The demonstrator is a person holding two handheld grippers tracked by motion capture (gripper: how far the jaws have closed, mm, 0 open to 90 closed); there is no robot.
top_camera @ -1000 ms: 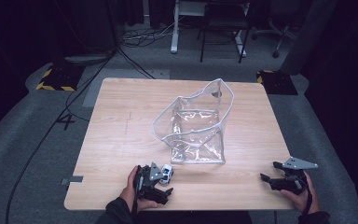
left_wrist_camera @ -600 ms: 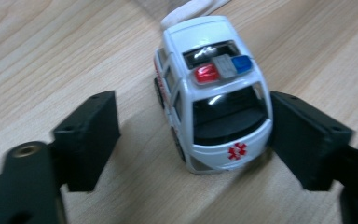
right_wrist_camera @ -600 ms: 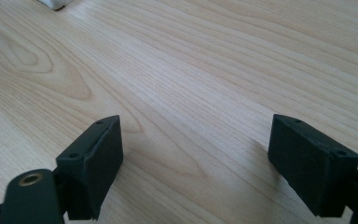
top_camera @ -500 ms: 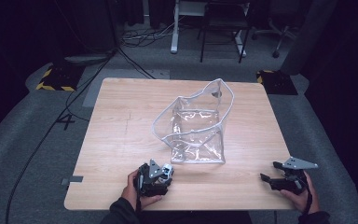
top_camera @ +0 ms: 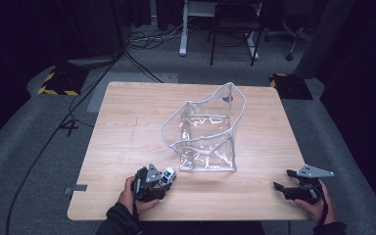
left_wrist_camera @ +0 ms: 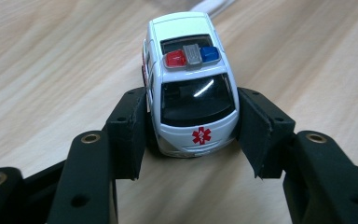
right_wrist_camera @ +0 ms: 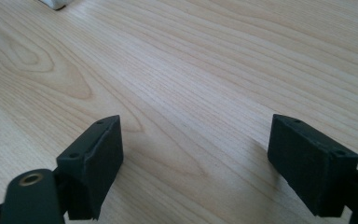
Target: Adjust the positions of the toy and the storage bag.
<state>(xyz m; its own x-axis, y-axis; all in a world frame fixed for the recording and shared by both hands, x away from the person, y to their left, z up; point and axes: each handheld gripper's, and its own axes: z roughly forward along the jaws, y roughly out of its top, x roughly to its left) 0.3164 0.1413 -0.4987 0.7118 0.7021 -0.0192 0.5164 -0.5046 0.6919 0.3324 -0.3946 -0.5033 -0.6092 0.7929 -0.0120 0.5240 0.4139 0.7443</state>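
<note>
Table (top_camera: pixel 127 127) lit from above, room bg dark; gripper views sharp w/ soft shadows

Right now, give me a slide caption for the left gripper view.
Left gripper shut on a white toy ambulance on the wooden table.

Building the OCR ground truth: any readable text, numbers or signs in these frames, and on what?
"4": dark figure on the grey floor left of the table.
Red six-armed medical star, a sign without letters: on the toy ambulance.
Red marks along the toy's side: too narrow to read.
No text on the clear bag.
</note>
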